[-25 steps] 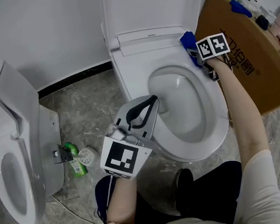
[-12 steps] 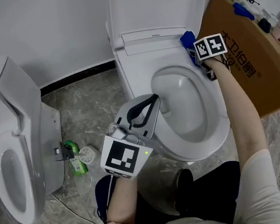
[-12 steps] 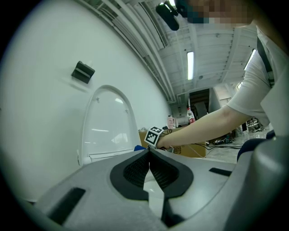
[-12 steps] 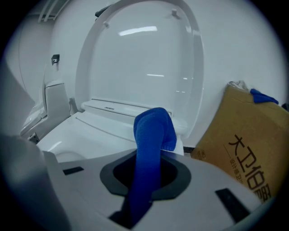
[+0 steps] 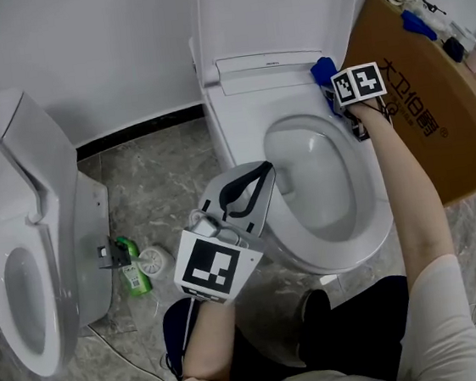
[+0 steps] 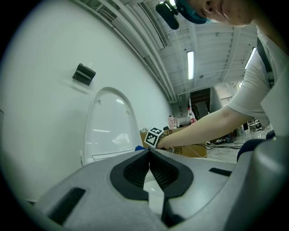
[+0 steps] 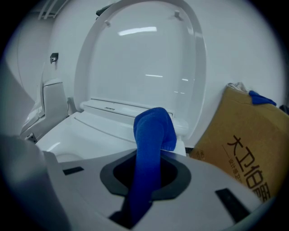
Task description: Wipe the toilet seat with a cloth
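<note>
Barely shifted, right tongs [image 5: 332,91] hold cloth [image 5: 322,71] at rear edge of seat [image 5: 244,142].

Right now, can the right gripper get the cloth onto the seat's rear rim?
Probably yes: the right gripper, shut on the blue cloth, sits at the toilet seat's back right, lid raised, nothing between.

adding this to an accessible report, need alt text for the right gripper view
The right gripper is shut on a blue cloth, whose folded end sticks out over the rear of a white toilet seat. The raised lid stands behind it, and a brown cardboard box is at the right.
</note>
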Motion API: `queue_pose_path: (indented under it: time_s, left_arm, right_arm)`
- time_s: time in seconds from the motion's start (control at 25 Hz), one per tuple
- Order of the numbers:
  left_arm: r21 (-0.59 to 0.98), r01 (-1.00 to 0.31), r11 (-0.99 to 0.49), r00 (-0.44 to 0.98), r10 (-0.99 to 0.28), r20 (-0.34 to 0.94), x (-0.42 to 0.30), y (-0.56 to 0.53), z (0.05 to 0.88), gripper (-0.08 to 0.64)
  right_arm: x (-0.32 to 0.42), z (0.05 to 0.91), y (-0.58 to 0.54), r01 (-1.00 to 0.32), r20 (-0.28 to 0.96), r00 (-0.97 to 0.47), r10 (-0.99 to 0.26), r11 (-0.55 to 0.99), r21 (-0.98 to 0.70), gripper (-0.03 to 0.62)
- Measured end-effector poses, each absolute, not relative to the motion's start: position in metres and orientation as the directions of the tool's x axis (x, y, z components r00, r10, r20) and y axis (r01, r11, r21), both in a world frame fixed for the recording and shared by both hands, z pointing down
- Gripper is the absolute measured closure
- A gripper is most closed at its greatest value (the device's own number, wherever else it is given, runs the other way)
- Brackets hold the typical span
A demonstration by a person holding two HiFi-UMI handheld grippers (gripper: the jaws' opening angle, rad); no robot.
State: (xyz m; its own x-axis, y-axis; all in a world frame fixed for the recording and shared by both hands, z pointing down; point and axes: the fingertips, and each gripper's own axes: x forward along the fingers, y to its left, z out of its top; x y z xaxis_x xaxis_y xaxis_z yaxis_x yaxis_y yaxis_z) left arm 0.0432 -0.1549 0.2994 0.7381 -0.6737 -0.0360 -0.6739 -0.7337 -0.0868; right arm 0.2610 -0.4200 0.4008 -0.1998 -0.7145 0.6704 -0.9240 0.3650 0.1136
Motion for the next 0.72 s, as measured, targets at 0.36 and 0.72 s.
queue_pose_path:
  time_s: [0.36,0.72]
  left_arm:
    - [-0.073,-0.684,-0.726,0.729,-0.683,-0.038,0.039,-0.153,0.297,0.554]
    - [-0.087,-0.679,-0.729,0.733,-0.679,-0.040,0.037,-0.151,0.297,0.552]
  right_arm:
    - [0.249,0.401,-0.421,-0.918,0.665,-0.199,-0.720,0.375,0.131,0.546]
    - [0.244,0.400,-0.421,-0.918,0.661,-0.188,-0.726,0.369,0.145,0.547]
